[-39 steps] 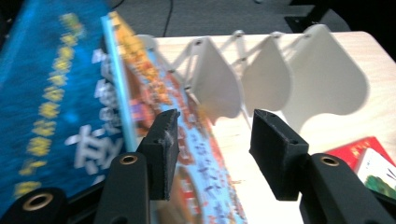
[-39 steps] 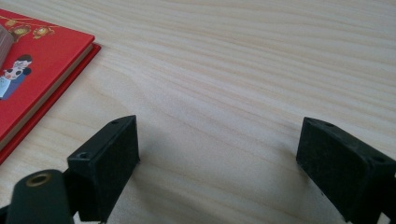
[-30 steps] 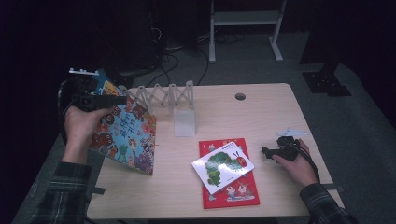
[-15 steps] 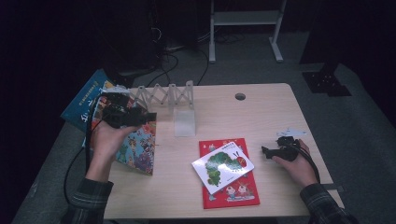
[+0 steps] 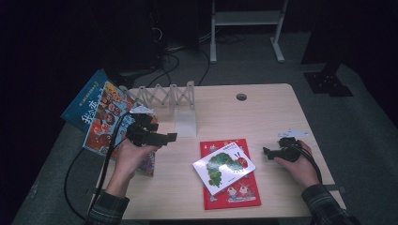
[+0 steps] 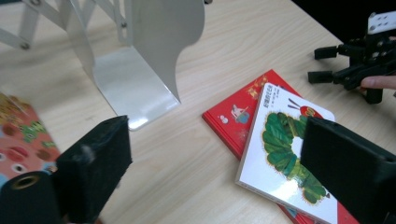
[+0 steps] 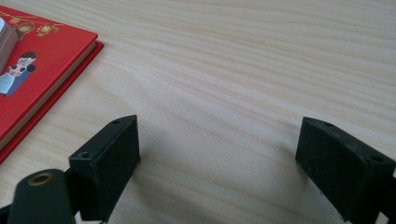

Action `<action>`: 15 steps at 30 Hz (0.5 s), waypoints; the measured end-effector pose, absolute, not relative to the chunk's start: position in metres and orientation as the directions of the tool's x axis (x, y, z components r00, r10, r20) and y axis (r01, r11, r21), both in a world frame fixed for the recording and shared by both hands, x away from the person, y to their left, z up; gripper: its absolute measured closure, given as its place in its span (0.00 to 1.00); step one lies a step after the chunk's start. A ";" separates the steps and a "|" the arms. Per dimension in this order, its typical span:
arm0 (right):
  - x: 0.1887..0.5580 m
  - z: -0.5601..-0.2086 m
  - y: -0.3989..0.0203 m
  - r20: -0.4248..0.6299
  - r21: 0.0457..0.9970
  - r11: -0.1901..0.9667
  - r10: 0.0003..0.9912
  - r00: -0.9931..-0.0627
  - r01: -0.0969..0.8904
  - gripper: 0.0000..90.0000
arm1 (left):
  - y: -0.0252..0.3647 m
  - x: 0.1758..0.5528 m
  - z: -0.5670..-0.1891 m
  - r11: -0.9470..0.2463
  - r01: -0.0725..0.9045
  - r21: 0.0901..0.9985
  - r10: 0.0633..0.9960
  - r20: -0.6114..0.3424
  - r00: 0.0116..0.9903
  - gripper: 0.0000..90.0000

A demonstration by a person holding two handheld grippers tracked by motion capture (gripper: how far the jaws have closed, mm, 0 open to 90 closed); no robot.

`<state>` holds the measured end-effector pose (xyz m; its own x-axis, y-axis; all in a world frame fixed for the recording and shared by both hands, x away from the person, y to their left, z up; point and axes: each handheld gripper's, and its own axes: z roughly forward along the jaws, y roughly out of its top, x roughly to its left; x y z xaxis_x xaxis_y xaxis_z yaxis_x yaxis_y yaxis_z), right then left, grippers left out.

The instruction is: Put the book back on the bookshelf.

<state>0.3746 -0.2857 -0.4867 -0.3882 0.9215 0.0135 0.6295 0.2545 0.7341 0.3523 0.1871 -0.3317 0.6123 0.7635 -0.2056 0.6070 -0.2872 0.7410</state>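
Observation:
A colourful picture book [image 5: 104, 123] lies at the table's left edge on top of a blue book [image 5: 89, 101], both hanging over the edge. Its corner shows in the left gripper view [image 6: 21, 140]. My left gripper [image 5: 170, 137] hovers just right of it, pointing right. Its jaws have just been opening and stand wide with nothing between them [image 6: 217, 140]. A white caterpillar book [image 5: 224, 166] [image 6: 280, 140] rests on a red book [image 5: 232, 192] [image 6: 233, 112]. My right gripper [image 5: 266, 152] [image 7: 222, 135] rests open on the table to their right, empty.
A white accordion rack [image 5: 164, 96] stands at the back left, with a white metal bookend [image 5: 185, 123] [image 6: 154, 42] in front of it. The table [image 5: 263, 117] has a cable hole [image 5: 241, 97] at the back. Cables trail from both grippers.
The left gripper brought the colourful book down from the air at the left, let it go on the blue book, and moved right and lower. The right gripper stayed put.

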 end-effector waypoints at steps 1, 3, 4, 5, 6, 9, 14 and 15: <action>0.375 -0.487 -0.286 0.012 0.735 0.256 0.921 -0.390 0.628 0.15 | 0.185 0.352 -0.336 -0.284 0.610 0.740 0.757 -0.218 0.616 0.05; 0.374 -0.487 -0.286 0.014 0.736 0.254 0.921 -0.390 0.628 0.15 | 0.180 0.351 -0.346 -0.280 0.615 0.737 0.741 -0.242 0.627 0.03; 0.374 -0.487 -0.287 0.013 0.736 0.256 0.920 -0.391 0.626 0.16 | 0.178 0.351 -0.352 -0.289 0.613 0.736 0.730 -0.245 0.638 0.02; 0.374 -0.486 -0.287 0.011 0.737 0.257 0.920 -0.391 0.626 0.18 | 0.175 0.350 -0.358 -0.286 0.616 0.734 0.727 -0.253 0.639 0.02; 0.373 -0.486 -0.288 0.014 0.737 0.253 0.921 -0.389 0.627 0.22 | 0.172 0.350 -0.363 -0.298 0.616 0.729 0.723 -0.249 0.645 0.02; 0.371 -0.483 -0.290 0.014 0.731 0.255 0.922 -0.388 0.633 0.31 | 0.167 0.348 -0.375 -0.329 0.604 0.726 0.716 -0.225 0.661 0.02; 0.366 -0.479 -0.292 0.041 0.722 0.248 0.917 -0.397 0.646 0.41 | 0.165 0.347 -0.386 -0.331 0.580 0.745 0.701 -0.217 0.679 0.04; 0.364 -0.477 -0.293 0.047 0.724 0.247 0.914 -0.403 0.644 0.43 | 0.166 0.348 -0.388 -0.334 0.581 0.742 0.701 -0.216 0.679 0.04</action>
